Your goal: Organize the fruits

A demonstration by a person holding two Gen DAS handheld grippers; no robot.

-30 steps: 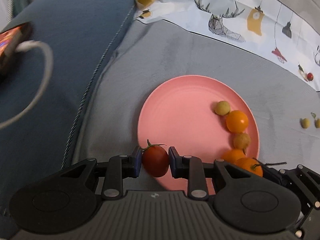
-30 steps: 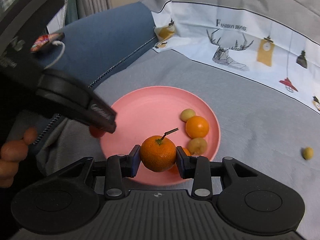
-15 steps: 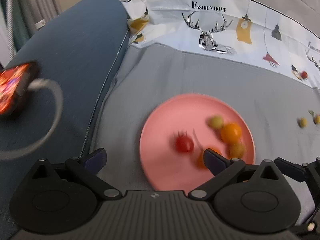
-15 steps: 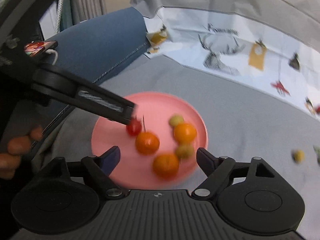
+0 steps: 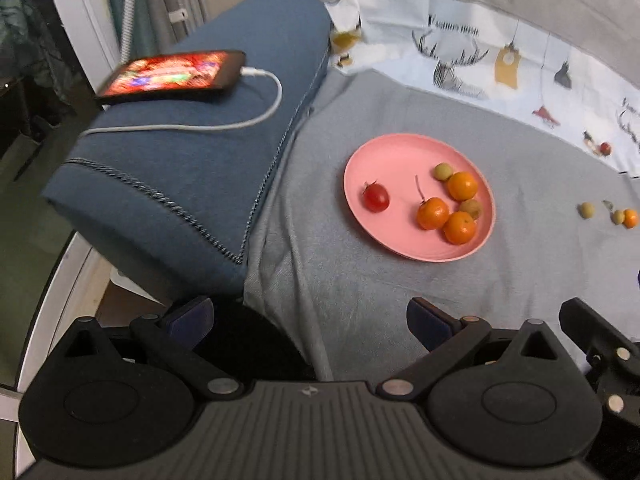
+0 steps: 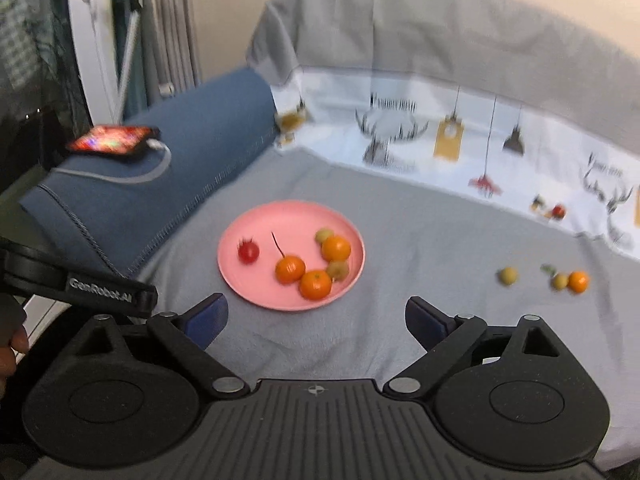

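Both your grippers empty, jaws spread wide: left gripper (image 5: 310,318), right gripper (image 6: 316,314). Cherry tomato (image 5: 375,197) and stemmed tangerine (image 5: 432,213) rest apart on pink plate (image 5: 384,152).

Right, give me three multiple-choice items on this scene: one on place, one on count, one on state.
1. Where is the tomato?
A. on the plate
B. on the grey cloth
C. in the left gripper

2. How many fruits lie on the cloth off the plate?
A. one
B. three
C. five

3. How is the right gripper?
A. shut on an orange
B. shut, holding nothing
C. open

Key: 1 A, it lies on the plate's left part; 2 B, three small fruits lie right of the plate; 3 C, its fingers stand wide apart, holding nothing.
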